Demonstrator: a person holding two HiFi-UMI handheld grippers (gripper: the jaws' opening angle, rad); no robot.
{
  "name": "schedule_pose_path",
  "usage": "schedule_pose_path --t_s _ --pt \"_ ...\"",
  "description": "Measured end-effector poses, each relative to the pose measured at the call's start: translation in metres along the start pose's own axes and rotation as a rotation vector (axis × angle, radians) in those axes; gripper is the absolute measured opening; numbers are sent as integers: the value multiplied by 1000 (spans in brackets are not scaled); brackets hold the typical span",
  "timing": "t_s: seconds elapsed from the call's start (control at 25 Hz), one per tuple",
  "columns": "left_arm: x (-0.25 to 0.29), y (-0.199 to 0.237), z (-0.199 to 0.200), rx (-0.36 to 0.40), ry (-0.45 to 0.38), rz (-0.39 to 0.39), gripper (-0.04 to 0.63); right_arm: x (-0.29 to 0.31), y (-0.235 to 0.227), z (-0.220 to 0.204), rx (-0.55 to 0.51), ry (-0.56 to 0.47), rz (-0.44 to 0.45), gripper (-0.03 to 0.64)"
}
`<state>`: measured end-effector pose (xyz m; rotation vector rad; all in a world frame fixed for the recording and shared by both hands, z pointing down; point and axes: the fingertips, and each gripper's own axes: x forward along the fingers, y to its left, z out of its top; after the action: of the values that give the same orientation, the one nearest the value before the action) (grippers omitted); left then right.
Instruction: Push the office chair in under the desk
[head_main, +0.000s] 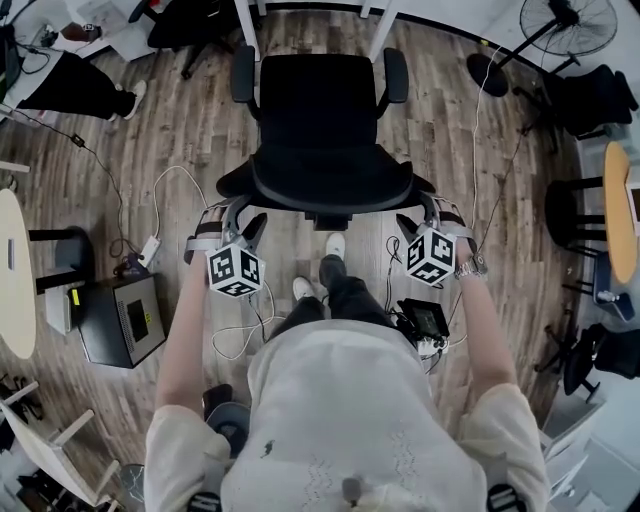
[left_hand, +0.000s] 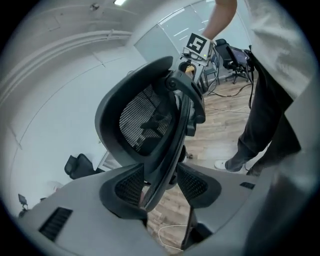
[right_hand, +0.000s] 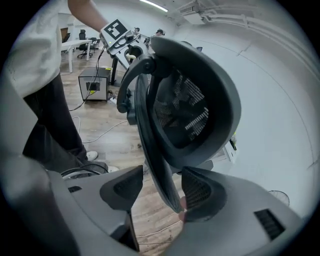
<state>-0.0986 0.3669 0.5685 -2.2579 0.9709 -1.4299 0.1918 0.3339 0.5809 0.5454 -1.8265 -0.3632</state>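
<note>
**Both claws released around the chair's backrest**

At the far left of my head view a pale round table (head_main: 12, 270) edges in. A black box (head_main: 120, 320) sits on the wood floor (head_main: 190, 120) just beside it, and a white cable (head_main: 165, 185) loops toward the chair.

Next comes my left gripper (head_main: 243, 222), set at the left end of the backrest (head_main: 330, 190). In the left gripper view its jaws stand apart with the backrest's dark rim (left_hand: 172, 145) running up between them. Floor shows past the rim and the pads are not squeezing it, so this claw is released.

The office chair (head_main: 318, 110) stands in the middle, straight ahead of me, with its seat facing away. The front of the seat just reaches the feet of two white desk legs (head_main: 244, 30) at the top of the view. The rest of the chair is out on the floor, not under the desk.

My right gripper (head_main: 418, 218) mirrors the left one at the other end of the backrest. In the right gripper view the rim (right_hand: 155, 150) passes between the spread jaws, close to the right-hand pad with a clear gap to the left-hand one. This claw is released too.

Further right, a standing fan (head_main: 570, 25) is in the top corner. A second round table (head_main: 618, 210) shows at the right edge.
</note>
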Motion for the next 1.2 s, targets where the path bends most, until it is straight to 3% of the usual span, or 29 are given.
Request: schedule_pose_path --t_s 0.32,0.48,0.68,0.88,1.0,1.08,1.2 --pt "40 3 -23 188 69 -93 227 42 0 -17 -114 70 47 253" --pt "58 -4 -31 224 91 -139 225 57 -5 -23 -147 84 29 254" --pt "75 -3 -29 247 104 -127 223 75 -8 -22 -199 61 34 227" --pt "87 -3 -36 323 133 -177 215 91 -6 -35 -282 116 66 212" --pt "94 -3 -40 362 141 -183 167 99 -7 -38 -330 139 82 209" --pt "97 -1 -39 381 127 -156 156 105 -9 -42 -339 134 62 199" --pt "102 0 -37 405 114 -123 137 114 -18 -46 -338 140 -45 154"
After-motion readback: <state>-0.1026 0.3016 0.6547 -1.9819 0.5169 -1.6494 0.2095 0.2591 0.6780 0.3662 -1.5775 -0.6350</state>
